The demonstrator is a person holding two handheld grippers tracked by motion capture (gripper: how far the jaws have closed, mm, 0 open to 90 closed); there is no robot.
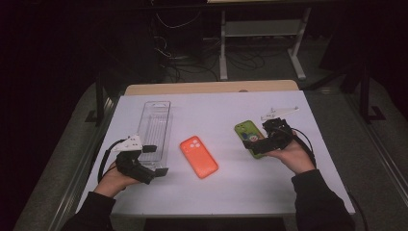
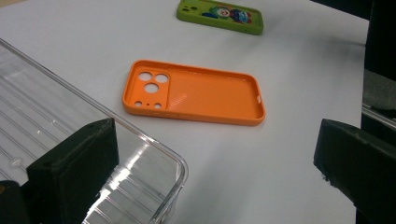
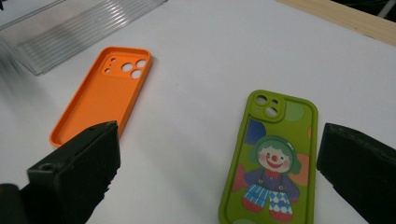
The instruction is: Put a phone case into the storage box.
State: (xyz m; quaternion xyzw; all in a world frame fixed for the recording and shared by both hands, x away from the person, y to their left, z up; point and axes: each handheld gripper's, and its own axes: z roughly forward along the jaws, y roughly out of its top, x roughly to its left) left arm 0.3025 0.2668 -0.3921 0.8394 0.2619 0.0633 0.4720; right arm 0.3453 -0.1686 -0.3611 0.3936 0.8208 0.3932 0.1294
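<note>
Hovering over the green phone case [image 3: 273, 158] on the right of the white bench [image 1: 226, 192], the right gripper [image 1: 256, 143] has its jaws spread wide, the clown-printed case lying flat between them, untouched. The left gripper [image 1: 156, 160] is spread too, one jaw over the near end of the clear plastic tray [image 1: 155, 126]. The orange phone case [image 1: 198, 157] lies hollow side up between tray and green case

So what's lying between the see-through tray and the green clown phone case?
The orange phone case lies open side up on the white table between the clear tray and the green clown case, seen in the high view.
</note>
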